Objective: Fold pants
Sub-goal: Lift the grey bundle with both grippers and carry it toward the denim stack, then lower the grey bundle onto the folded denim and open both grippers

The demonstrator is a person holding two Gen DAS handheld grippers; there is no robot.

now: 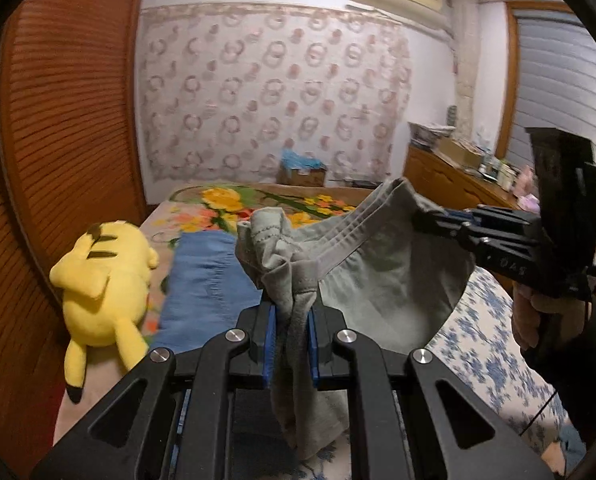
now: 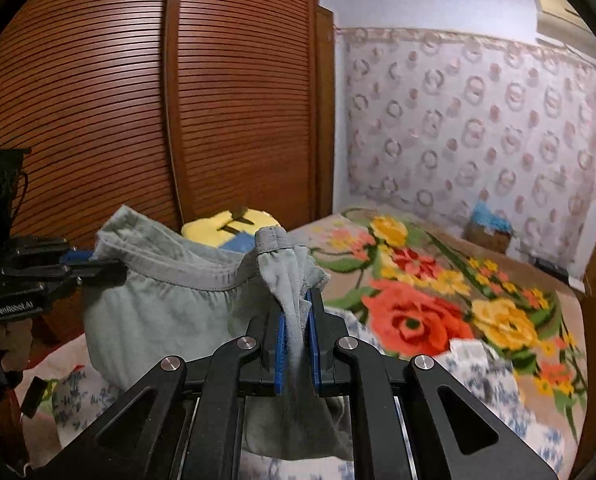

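Left wrist view: the left tongs [image 1: 291, 322] pinch a bunched corner of the grey pants [image 1: 378, 276], held up above the bed [image 1: 494, 344]. The right tongs [image 1: 422, 216] clamp the waistband's far end. A yellow plush [image 1: 101, 280] lies left of the pants.

Right wrist view: the right tongs [image 2: 296, 330] grip gathered waistband; the left tongs [image 2: 97, 266] hold the pants' [image 2: 157, 304] other end, above the bed [image 2: 438, 304].

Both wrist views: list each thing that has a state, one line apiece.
Grey pants: lifted off the bed, waistband stretched between both grippers.
Left gripper: shut on waistband.
Right gripper: shut on waistband.
Pikachu plush: lying on bed.
Blue garment: flat on bed.
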